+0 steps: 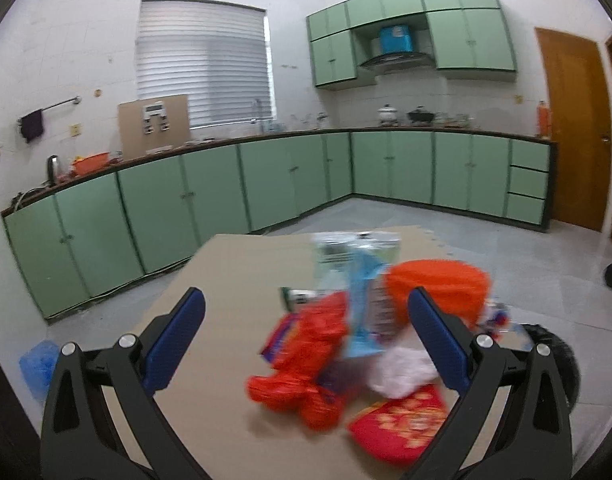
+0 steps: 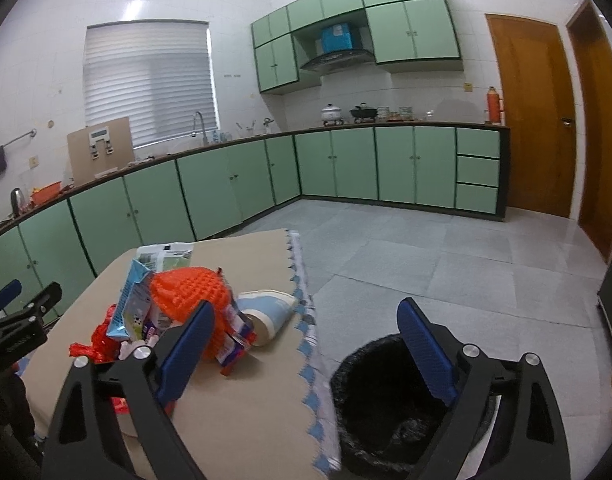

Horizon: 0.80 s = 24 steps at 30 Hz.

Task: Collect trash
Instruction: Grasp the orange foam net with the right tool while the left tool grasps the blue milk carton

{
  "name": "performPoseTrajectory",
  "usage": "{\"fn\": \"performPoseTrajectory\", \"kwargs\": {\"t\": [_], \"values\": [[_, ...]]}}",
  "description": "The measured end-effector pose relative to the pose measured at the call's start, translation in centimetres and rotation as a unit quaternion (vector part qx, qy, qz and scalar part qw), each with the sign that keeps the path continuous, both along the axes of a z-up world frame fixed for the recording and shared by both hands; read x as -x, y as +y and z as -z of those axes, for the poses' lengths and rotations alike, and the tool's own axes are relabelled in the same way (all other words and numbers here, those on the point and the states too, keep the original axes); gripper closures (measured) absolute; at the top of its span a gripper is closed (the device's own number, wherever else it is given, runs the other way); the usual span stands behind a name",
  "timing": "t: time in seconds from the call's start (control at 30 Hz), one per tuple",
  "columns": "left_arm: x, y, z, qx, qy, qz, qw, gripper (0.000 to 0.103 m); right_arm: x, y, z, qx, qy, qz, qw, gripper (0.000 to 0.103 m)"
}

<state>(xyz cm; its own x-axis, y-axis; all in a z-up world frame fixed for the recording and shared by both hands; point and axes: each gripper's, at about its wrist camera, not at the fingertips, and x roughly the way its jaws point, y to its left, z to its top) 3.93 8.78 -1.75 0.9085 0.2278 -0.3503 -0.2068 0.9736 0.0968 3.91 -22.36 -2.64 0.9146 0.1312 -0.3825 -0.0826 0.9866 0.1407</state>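
We see the trash heaped on a tan table [image 2: 245,396] in a kitchen with green cabinets [image 2: 233,184]. In the left wrist view our left gripper [image 1: 306,324] stands with its blue pads spread wide, nothing pressed between them; the heap lies beyond and between the fingers, blurred. There we make out a crumpled red wrapper [image 1: 301,364], a light blue packet [image 1: 362,312], an orange net [image 1: 438,288], white crumpled paper [image 1: 402,372] and a red pack with gold print [image 1: 402,428] nearest the camera, beside the right finger. A clear bag [image 1: 346,248] lies at the far side of the heap. In the right wrist view our right gripper [image 2: 301,332] is also wide apart and holds nothing; its left finger stands in front of the heap, its right finger over a bin with a black liner [image 2: 386,412] that sits on the floor just beside the table's edge. The orange net shows here atop the pile, with a pale blue and white pouch [image 2: 265,312] lying beside it toward the table's edge. The left gripper shows at the far left of this view, near the heap.
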Motion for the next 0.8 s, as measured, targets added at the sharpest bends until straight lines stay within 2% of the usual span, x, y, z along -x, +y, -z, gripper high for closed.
{"fn": "performPoseTrajectory", "kwargs": {"t": [0.17, 0.43, 0.8], "values": [[-1.6, 2.8, 0.6, 0.011, 0.011, -0.027, 0.9995, 0.005, -2.9, 2.7, 0.0, 0.007, -0.004, -0.037, 0.999, 0.018], [-4.2, 4.5, 1.4, 0.019, 0.02, -0.039, 0.9988, 0.01, -7.4, 7.8, 0.9, 0.022, 0.007, -0.096, 0.995, 0.02], [-6.1, 6.7, 2.8, 0.025, 0.042, -0.051, 0.9975, 0.01, -13.2, 11.9, 4.4, 0.033, 0.08, -0.122, 0.989, 0.02]]}}
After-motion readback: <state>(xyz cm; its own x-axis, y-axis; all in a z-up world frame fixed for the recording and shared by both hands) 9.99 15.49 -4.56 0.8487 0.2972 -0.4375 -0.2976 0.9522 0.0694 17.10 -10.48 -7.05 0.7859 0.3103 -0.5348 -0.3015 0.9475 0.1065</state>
